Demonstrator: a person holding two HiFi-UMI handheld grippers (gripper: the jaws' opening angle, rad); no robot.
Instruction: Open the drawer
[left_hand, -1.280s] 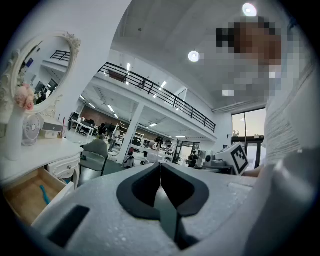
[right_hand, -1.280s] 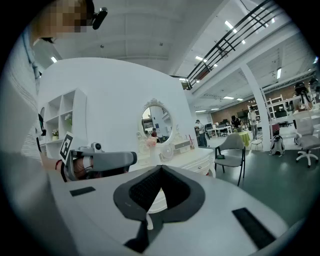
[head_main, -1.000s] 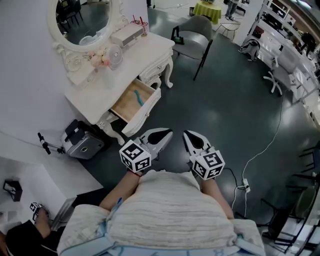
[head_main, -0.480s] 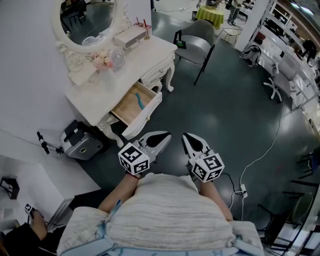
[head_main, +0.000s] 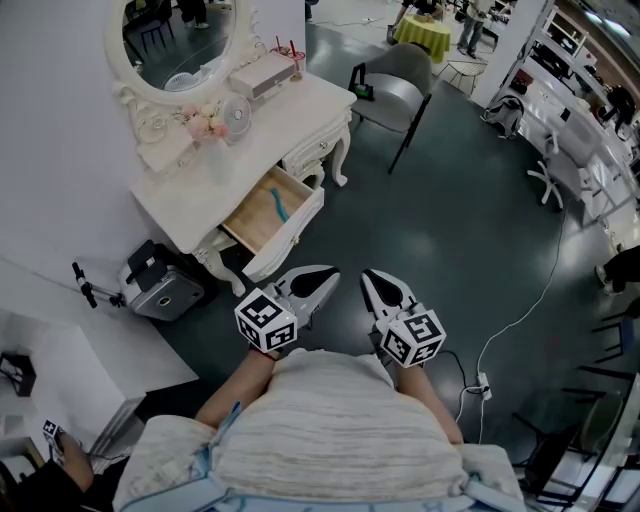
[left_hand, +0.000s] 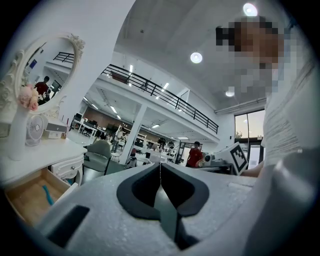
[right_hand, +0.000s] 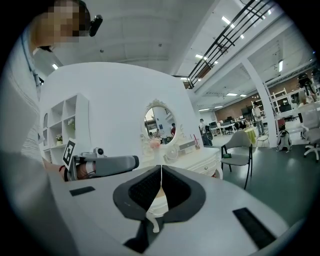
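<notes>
The white dressing table (head_main: 300, 110) stands against the wall, and its left drawer (head_main: 272, 215) is pulled out, showing a wooden bottom with a teal object (head_main: 280, 203) inside. The same drawer (left_hand: 31, 196) appears low left in the left gripper view. My left gripper (head_main: 325, 276) is held close to my body, below the drawer front and apart from it, jaws shut and empty. Beside it my right gripper (head_main: 369, 278) is also shut with nothing in it. In each gripper view the tips meet, for the left gripper (left_hand: 160, 165) and the right gripper (right_hand: 161, 167).
An oval mirror (head_main: 178, 40), a small fan (head_main: 236, 108) and pink flowers (head_main: 202, 122) sit on the table top. A grey chair (head_main: 392, 82) stands right of the table. A grey device (head_main: 160, 285) lies on the floor left, and a white cable (head_main: 525, 300) runs at right.
Both grippers stayed nearly still in front of my body. The view shifted slightly, and the drawer remains pulled out as before.
</notes>
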